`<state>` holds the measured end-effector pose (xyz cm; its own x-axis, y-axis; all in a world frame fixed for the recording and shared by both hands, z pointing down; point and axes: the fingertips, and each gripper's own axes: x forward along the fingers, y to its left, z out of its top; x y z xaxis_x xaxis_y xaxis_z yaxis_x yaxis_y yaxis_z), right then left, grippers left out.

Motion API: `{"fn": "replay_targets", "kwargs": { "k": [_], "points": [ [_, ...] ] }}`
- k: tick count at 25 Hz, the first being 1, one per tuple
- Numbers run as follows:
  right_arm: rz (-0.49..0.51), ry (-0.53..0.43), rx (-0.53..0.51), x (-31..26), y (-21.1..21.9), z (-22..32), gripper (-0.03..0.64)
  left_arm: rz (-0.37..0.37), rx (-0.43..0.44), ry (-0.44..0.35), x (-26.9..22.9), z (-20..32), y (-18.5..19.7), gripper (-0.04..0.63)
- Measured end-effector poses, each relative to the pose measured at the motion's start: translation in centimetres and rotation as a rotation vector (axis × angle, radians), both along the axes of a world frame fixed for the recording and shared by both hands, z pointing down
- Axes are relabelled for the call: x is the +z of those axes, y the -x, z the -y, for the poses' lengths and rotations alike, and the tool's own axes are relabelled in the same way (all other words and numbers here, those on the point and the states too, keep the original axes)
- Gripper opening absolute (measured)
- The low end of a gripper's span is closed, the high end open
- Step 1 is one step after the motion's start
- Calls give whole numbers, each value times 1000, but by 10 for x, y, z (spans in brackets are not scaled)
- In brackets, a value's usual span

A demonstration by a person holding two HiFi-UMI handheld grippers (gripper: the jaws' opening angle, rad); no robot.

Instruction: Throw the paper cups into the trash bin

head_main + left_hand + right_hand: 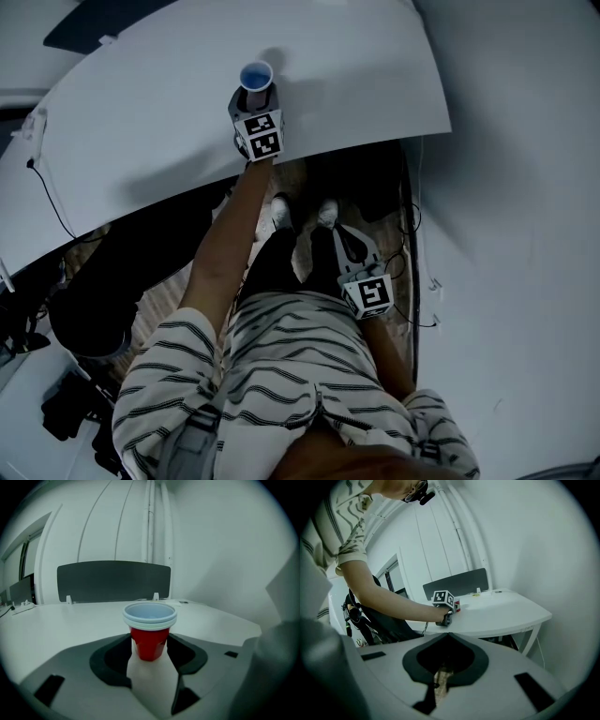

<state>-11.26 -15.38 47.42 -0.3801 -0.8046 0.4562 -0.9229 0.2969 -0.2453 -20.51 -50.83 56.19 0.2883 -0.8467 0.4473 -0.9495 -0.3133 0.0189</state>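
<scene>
At the head view's top centre, on the white table (pixel 356 84), the left gripper (pixel 255 101) stands wide astride the stacked paper cups (pixel 256 74), seemingly not yet pinching. The right gripper (pixel 345 239), lower right of centre, is closed and empty. This looks like the grasping step; next, squeeze gently, lift, and carry to the trash bin.

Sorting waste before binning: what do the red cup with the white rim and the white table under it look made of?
Red cup with white rim: probably paper, matte red wall, rolled white lip; plastic not ruled out. White table: smooth, faintly glossy, likely laminate board; core hidden.
</scene>
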Motion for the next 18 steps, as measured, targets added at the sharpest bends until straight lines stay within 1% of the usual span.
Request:
{"fn": "replay_targets", "kwargs": {
  "k": [3,10,14,18],
  "points": [
    [-1,-4,6,0,0,-3,9,-10,11,-4,-2,-4,-3,252],
    [-7,-26,37,-9,-2,-6,9,0,38,-11,-13,-14,-9,252],
    [-3,-41,59,-12,-2,-10,9,6,61,-21,-22,-21,-13,252],
    [-20,-63,83,-20,-1,-11,9,-4,86,-40,-38,-30,-17,252]
  ]
}}
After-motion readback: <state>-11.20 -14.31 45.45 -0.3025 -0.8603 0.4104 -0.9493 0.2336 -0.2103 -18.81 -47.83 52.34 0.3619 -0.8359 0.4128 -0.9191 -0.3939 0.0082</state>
